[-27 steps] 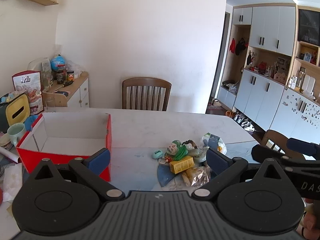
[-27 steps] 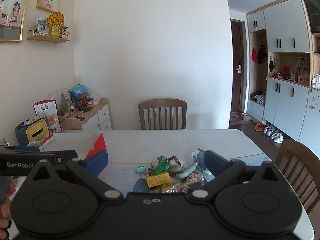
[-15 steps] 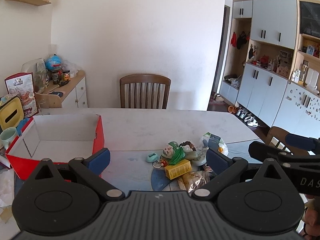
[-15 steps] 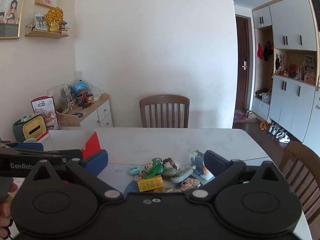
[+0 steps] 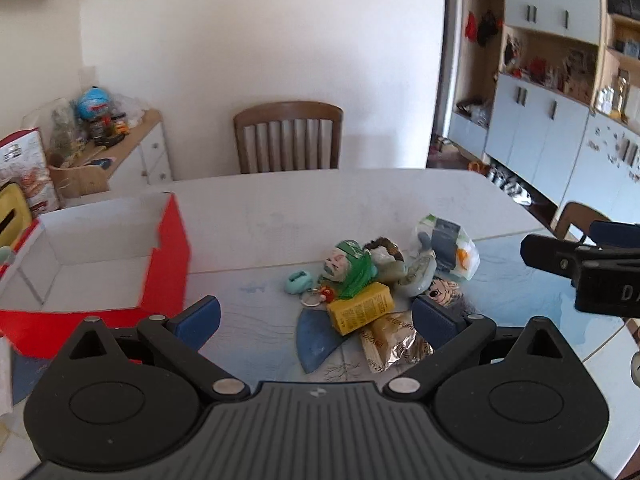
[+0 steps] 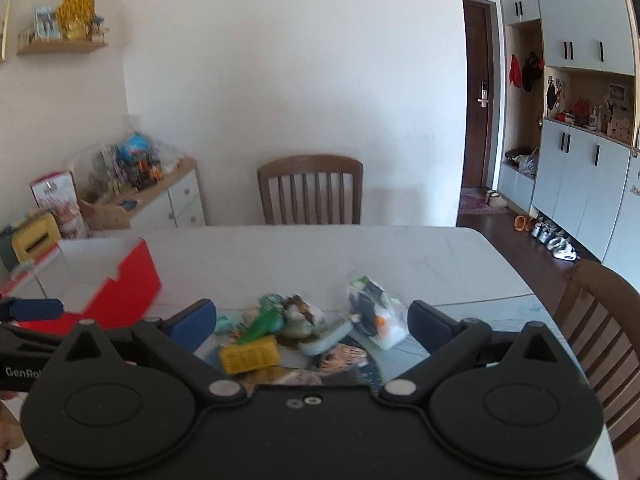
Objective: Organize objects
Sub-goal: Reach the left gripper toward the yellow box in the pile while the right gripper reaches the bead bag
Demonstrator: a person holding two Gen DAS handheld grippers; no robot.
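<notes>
Both tongs hover over the bench (image 5: 280, 200) with jaws wide apart and nothing held: left tongs (image 5: 316, 316); right tongs (image 6: 312, 322). The things to sort lie in one pile (image 5: 376, 284) mid-bench; the red box (image 5: 168, 264) stands open well to its left. The step looks like a first pick; best to take a loose top piece such as the yellow carton (image 5: 360, 314), jaws straddling its short sides, and lift straight up so neighbours stay put. Bare bench lies between pile and box; the near box wall must be cleared; the chair (image 5: 288, 136) stands beyond the far edge.
</notes>
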